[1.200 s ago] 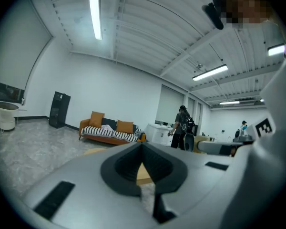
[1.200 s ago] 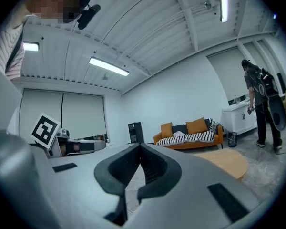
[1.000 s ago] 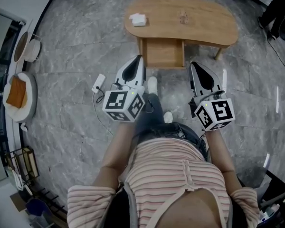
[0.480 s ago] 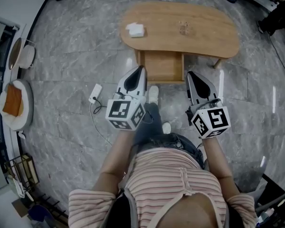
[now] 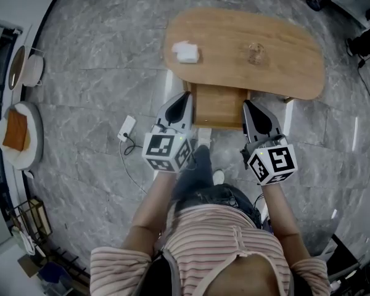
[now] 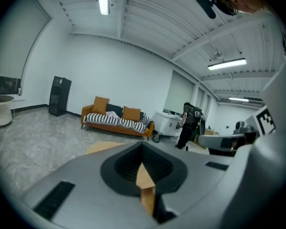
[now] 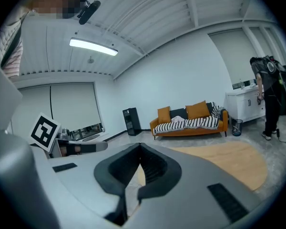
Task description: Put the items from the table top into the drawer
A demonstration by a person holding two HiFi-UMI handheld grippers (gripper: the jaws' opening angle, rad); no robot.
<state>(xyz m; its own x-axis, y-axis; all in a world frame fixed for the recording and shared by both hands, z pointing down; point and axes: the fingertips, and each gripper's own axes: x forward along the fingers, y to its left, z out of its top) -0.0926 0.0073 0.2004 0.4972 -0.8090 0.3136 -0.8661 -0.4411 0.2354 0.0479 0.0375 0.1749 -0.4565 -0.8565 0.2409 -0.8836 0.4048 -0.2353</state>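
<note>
The oval wooden table (image 5: 283, 73) carries a white folded item (image 5: 186, 52) at its left end and a small pale brownish item (image 5: 254, 52) near the middle. A wooden drawer (image 5: 219, 105) juts out from under the table's near edge. My left gripper (image 5: 185, 95) is shut and empty, with its tip at the drawer's front left corner. The right gripper (image 5: 246, 103), shut and empty too, points at the front right corner. In the left gripper view the shut left gripper (image 6: 143, 149) faces the tabletop (image 6: 102, 148). The shut right gripper (image 7: 140, 149) shows the tabletop (image 7: 229, 163) likewise.
A white power strip (image 5: 127, 128) with its cable lies on the grey stone floor to the left of me. A round tray (image 5: 17, 134) and a white pot (image 5: 24, 69) sit at the far left. An orange sofa (image 6: 117, 120) and a standing person (image 6: 188, 125) are beyond the table.
I have walked up to the table. Both shut grippers moved forward and slightly down, from short of the drawer to its front corners. The table items have not moved.
</note>
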